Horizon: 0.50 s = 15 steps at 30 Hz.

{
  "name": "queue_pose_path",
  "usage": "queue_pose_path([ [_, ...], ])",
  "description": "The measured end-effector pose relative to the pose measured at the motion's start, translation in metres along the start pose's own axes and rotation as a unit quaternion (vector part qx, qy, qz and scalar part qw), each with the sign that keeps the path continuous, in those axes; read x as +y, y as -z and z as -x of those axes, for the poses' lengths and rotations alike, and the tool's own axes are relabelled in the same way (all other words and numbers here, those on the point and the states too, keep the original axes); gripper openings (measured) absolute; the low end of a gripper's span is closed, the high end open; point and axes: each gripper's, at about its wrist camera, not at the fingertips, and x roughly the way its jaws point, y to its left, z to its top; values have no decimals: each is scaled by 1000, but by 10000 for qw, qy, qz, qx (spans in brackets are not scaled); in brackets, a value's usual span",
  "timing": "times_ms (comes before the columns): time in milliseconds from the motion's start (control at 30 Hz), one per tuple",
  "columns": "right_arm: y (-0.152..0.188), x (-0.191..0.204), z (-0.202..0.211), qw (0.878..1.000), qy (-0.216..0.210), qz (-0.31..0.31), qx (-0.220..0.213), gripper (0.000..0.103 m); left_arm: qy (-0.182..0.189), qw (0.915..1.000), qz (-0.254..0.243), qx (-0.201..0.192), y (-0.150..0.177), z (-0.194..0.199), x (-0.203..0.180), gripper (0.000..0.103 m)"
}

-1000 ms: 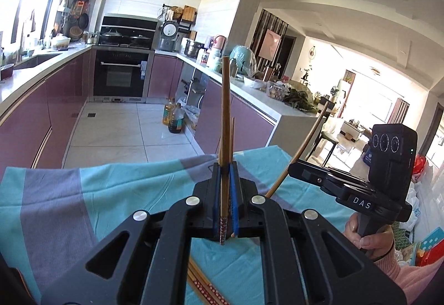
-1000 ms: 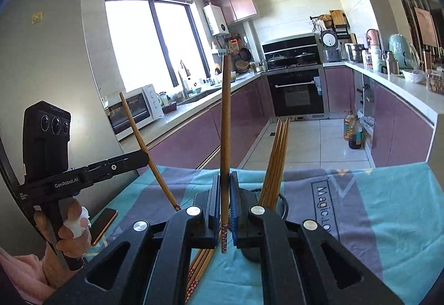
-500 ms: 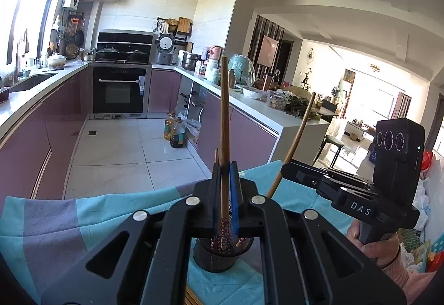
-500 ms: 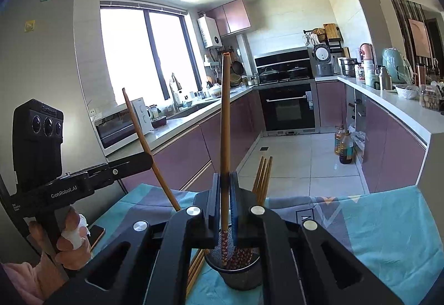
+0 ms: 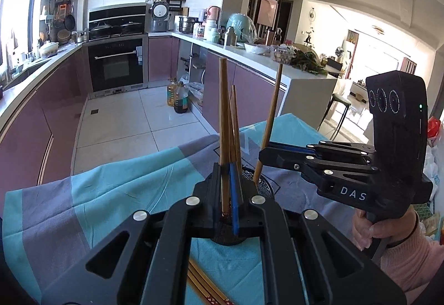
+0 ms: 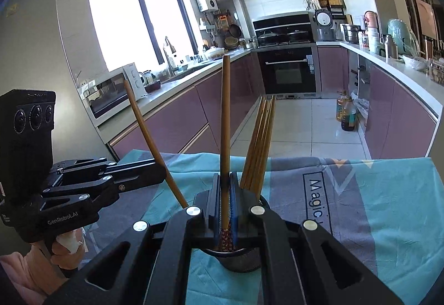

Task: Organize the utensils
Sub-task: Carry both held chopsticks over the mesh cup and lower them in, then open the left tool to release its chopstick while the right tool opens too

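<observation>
My left gripper (image 5: pixel 226 188) is shut on a brown chopstick (image 5: pixel 222 116) held upright over the dark mesh utensil holder (image 5: pixel 263 185). My right gripper (image 6: pixel 225 199) is shut on another brown chopstick (image 6: pixel 225 122), its patterned lower end at the holder's (image 6: pixel 244 260) mouth. Several chopsticks (image 6: pixel 259 144) stand in the holder, leaning right. Each gripper shows in the other's view: the right one (image 5: pixel 266 158) with its slanted chopstick (image 5: pixel 270 116), the left one (image 6: pixel 159 174) with its slanted chopstick (image 6: pixel 149 138).
A teal and grey cloth (image 6: pixel 360 194) covers the table. More chopsticks (image 5: pixel 205 288) lie on the cloth under my left gripper. Behind are purple kitchen cabinets (image 6: pixel 172 127), an oven (image 5: pixel 116 66) and oil bottles (image 5: pixel 177 95) on the floor.
Both grippers have come down and in over the holder with their chopsticks. The chopsticks' lower ends now sit at or in the holder's mouth.
</observation>
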Motion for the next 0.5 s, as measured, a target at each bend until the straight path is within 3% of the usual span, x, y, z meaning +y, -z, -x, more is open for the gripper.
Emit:
queue_pose_path([
  [200, 6, -8, -13, 9997, 82, -128, 175, 6, 34, 9995, 99, 312, 2, -25, 9, 7],
  [500, 8, -13, -21, 9993, 158, -247, 212, 8, 30, 9985, 321, 445, 1, -44, 23, 7],
])
